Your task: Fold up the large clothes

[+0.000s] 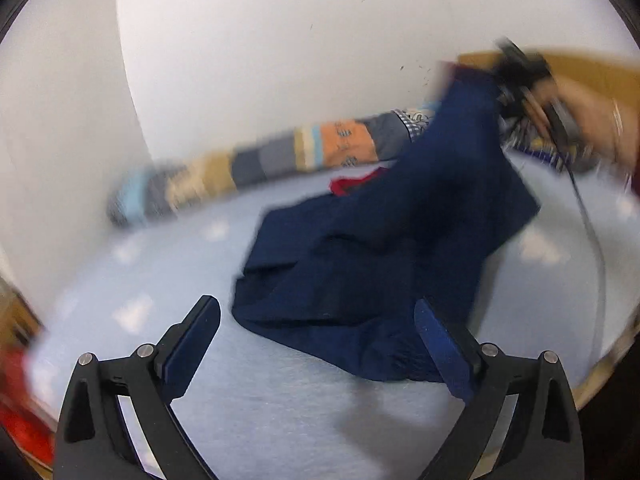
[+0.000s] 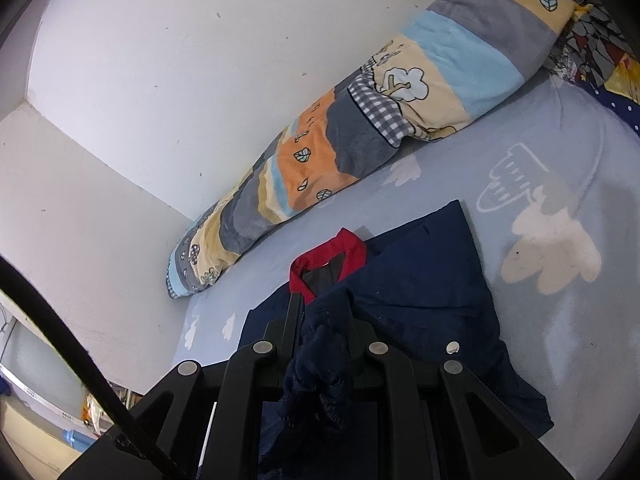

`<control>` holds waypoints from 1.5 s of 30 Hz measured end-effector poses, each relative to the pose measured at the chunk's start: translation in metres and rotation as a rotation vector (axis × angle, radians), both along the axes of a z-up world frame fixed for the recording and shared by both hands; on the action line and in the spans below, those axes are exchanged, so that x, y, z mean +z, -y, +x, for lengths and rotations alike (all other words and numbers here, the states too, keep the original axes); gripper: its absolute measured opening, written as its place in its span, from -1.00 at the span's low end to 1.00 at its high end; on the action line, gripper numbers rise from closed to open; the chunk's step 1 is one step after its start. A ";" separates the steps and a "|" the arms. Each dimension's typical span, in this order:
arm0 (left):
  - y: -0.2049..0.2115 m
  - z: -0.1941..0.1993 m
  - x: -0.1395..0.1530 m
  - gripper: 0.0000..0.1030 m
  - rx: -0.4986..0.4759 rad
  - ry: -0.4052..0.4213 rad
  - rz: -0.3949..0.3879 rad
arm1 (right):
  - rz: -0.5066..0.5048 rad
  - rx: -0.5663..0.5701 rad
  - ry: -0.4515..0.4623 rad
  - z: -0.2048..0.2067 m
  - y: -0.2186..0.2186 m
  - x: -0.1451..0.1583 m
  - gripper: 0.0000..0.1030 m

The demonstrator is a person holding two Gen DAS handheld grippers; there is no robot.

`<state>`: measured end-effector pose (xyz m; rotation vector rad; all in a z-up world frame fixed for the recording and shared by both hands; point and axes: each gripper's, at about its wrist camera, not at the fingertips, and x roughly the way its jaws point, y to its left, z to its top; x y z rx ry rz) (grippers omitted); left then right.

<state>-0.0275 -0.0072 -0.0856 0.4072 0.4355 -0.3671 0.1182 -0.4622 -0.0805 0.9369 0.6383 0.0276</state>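
Left gripper (image 1: 316,344) spread wide, empty, blurred navy garment (image 1: 384,248) ahead, right gripper (image 2: 320,320) clamped on bunched cloth hiding its fingertips

Home bedroom, bed sheet (image 2: 560,340) with cloud prints, rolled quilt (image 2: 360,128), white walls (image 2: 160,60)

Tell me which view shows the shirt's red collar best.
The right wrist view: the red collar lies sharp and whole at the top of the navy shirt. In the left wrist view the collar is only a blurred sliver, mostly hidden behind lifted navy fabric.
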 end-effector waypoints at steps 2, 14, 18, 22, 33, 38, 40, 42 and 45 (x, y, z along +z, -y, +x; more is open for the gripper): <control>0.022 -0.026 -0.022 0.91 0.027 0.068 0.061 | 0.009 0.004 0.007 0.000 -0.002 0.001 -0.68; 0.092 -0.030 -0.093 0.91 0.165 0.211 0.242 | 0.023 0.022 0.038 -0.005 -0.005 0.007 -0.68; 0.098 -0.014 -0.098 0.91 0.217 0.212 0.277 | 0.010 0.040 0.047 -0.008 -0.011 0.012 -0.68; 0.086 0.030 -0.109 -0.42 0.308 0.119 0.322 | 0.011 0.048 0.055 -0.012 -0.013 0.013 -0.68; 0.009 0.087 -0.033 -0.85 0.469 0.207 0.191 | 0.013 0.038 0.042 -0.018 -0.004 0.013 -0.68; 0.001 0.144 0.001 -0.85 0.490 0.240 0.147 | 0.021 0.022 0.037 -0.009 0.003 0.012 -0.68; 0.004 0.169 0.005 -0.85 0.482 0.224 0.140 | 0.032 0.007 0.030 -0.002 0.008 0.008 -0.68; 0.010 0.199 0.006 -0.85 0.458 0.191 0.147 | 0.034 -0.016 0.014 0.006 0.015 0.003 -0.68; 0.014 0.249 0.004 -0.84 0.409 0.063 0.133 | 0.042 -0.043 -0.016 0.023 0.027 -0.008 -0.68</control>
